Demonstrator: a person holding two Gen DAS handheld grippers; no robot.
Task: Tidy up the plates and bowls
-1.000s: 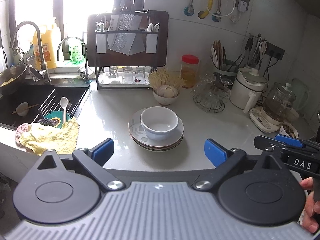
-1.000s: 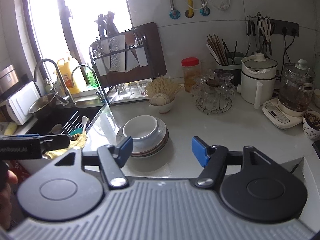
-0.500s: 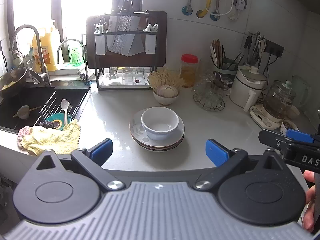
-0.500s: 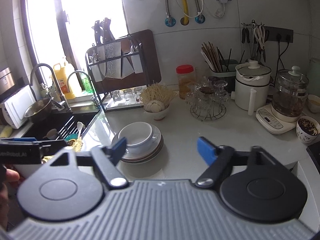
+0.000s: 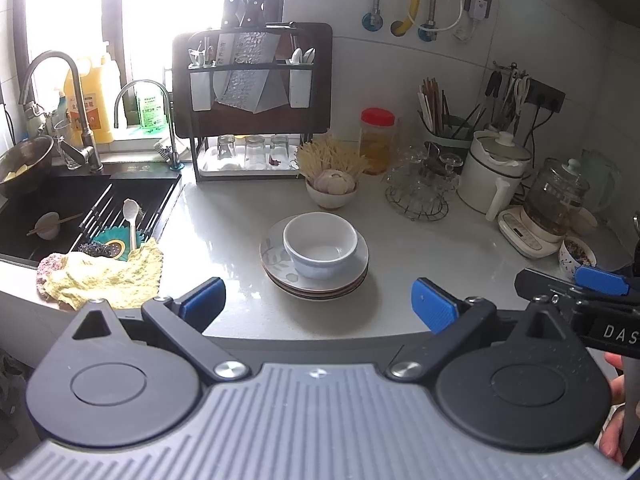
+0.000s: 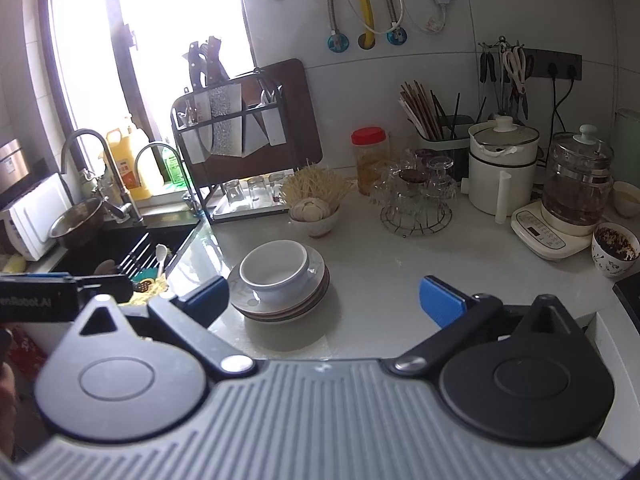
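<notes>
A white bowl (image 5: 320, 246) sits on stacked plates (image 5: 316, 280) ahead of the left gripper (image 5: 318, 304) and right gripper (image 6: 324, 300). Both tongs are spread wide, holding nothing. The top plate carries a grey leaf pattern.

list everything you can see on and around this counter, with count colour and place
bowl: one, white, on the plate stack
plates: a stack, count unclear, pale with leaf print, mid counter
garlic bowl: one, white, behind the stack
jar: one, red lid, by the wall
glasses basket: one, wire, right of the jar
pot: one, white, right rear
glass kettle: one, clear, far right
knife rack: one, black, rear
cloth: one, yellow, sink edge
sink: one, black, left
left tongs: open, blue pads
right tongs: open, blue pads
</notes>
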